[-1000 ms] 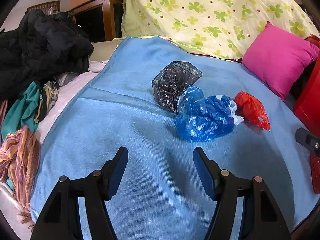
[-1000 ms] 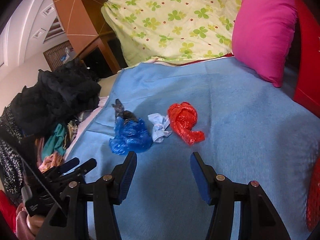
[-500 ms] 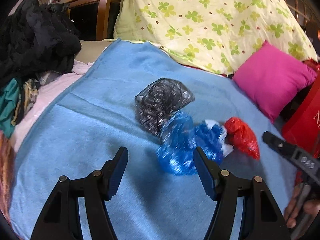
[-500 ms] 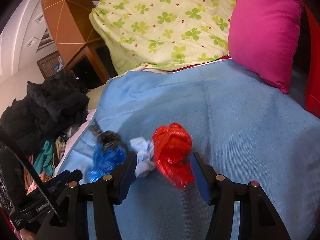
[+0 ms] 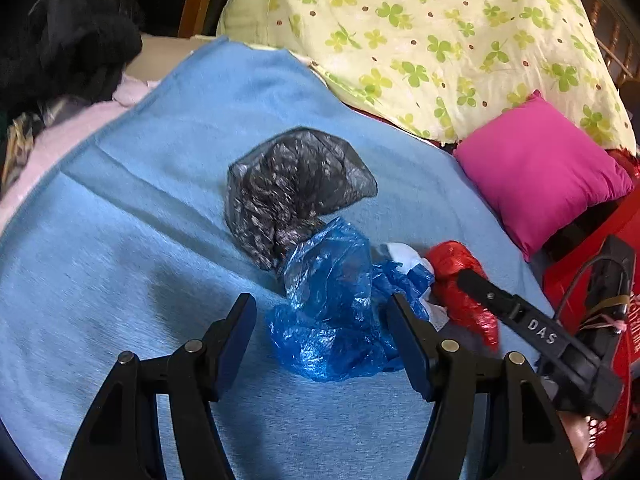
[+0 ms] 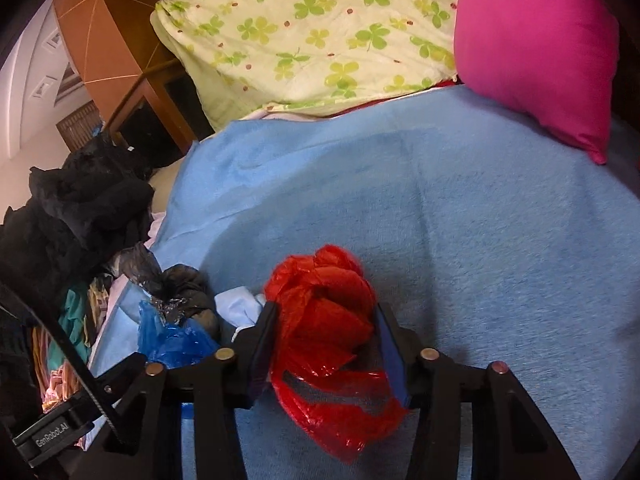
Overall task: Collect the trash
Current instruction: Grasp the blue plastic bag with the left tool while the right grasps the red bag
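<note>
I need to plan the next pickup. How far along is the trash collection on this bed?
Done: nothing looks collected; all the trash lies on the blue blanket. In hand: the right gripper has just been closing its jaws around the red plastic bag; the left gripper stands open before the blue plastic bag. Left: the blue bag, the black plastic bag and the white scrap.

fingers: my left gripper [image 5: 320, 336] has black arms, blue pads [image 5: 404, 340], silver screws.
marking: my right gripper [image 6: 324, 344] reads "DAS".
</note>
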Demonstrator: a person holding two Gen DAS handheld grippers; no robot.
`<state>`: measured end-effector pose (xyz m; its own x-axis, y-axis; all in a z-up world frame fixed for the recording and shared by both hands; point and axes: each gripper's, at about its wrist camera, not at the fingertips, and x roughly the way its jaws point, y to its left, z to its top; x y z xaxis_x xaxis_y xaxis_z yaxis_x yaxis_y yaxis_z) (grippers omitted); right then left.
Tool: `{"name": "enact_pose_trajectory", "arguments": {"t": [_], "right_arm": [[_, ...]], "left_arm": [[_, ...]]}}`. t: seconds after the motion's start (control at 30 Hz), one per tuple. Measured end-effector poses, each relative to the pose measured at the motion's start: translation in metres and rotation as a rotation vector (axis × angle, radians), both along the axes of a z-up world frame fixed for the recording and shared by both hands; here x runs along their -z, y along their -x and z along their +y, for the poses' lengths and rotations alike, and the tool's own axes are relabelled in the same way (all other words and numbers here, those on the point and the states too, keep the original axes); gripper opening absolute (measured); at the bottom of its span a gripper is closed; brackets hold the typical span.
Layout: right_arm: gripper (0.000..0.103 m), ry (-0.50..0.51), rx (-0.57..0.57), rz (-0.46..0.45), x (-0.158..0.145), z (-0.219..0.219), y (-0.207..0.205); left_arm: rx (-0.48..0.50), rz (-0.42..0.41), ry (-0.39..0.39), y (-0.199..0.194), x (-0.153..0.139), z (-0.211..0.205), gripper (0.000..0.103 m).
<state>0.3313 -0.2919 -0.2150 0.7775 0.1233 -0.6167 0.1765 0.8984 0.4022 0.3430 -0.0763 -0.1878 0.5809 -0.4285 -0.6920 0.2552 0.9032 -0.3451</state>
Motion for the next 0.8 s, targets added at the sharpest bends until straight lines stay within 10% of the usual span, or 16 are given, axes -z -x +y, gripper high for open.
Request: {"name": "enact_pose_trajectory", "arguments": {"t": [0.57,0.8], "right_arm": [[0.043,0.036,0.010,-0.013,-0.025,-0.001,0.042],[0.043,0.053,0.006,-0.007,-0.035,0.001,0.065]], "left_arm": [[0.084,0.030,0.047,0.019,-0.004,-0.008,0.020],[0.092,0.048,0.040,0.029,-0.003,-0.004,0.019]]}}
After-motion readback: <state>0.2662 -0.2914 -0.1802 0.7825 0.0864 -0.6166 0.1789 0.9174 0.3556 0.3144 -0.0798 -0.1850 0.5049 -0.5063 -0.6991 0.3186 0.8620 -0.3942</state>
